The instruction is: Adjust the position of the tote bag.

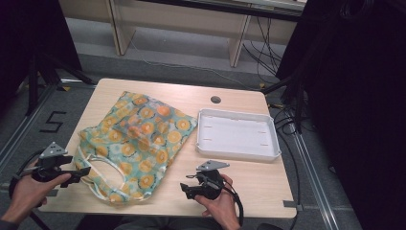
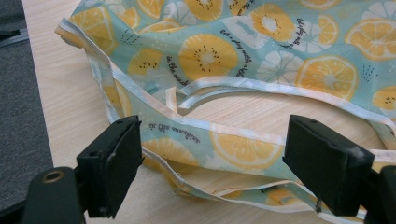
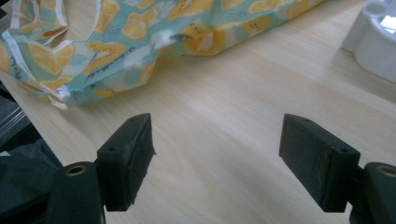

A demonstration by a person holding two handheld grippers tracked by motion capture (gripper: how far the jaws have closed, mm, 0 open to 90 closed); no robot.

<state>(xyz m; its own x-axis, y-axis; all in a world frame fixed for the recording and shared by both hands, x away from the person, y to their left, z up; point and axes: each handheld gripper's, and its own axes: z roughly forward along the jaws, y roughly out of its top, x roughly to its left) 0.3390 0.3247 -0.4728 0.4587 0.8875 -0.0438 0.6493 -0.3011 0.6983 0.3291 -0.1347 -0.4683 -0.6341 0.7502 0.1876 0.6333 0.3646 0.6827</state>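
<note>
Left hand: the person's left hand [image 1: 26, 191] is coming in from the bottom left corner of the high view, gripping the left gripper [image 1: 80, 173] level and pointing it right, toward the near left corner of the bag.
Left claw: its jaws are standing wide apart; in the left gripper view [image 2: 212, 163] the bag's white-edged handle loop is lying between and beyond them, and neither pad is pressing on it.
Right hand: the right hand [image 1: 219, 203] is resting at the near edge of the table [image 1: 249, 184], holding the right gripper [image 1: 187, 190] low and pointing it left, toward the bag.
Right claw: the jaws are standing fully apart with only bare wood between them in the right gripper view [image 3: 217, 154]; nothing is being held.
Bag: the lemon-print cloth bag [image 1: 139, 143] is lying flat and rumpled on the left half of the table, its handle loops at the near end, just beside the left gripper and near the right one.
Tray: a white tray [image 1: 238, 134] is sitting on the right half, just beside the bag's far right corner.
</note>
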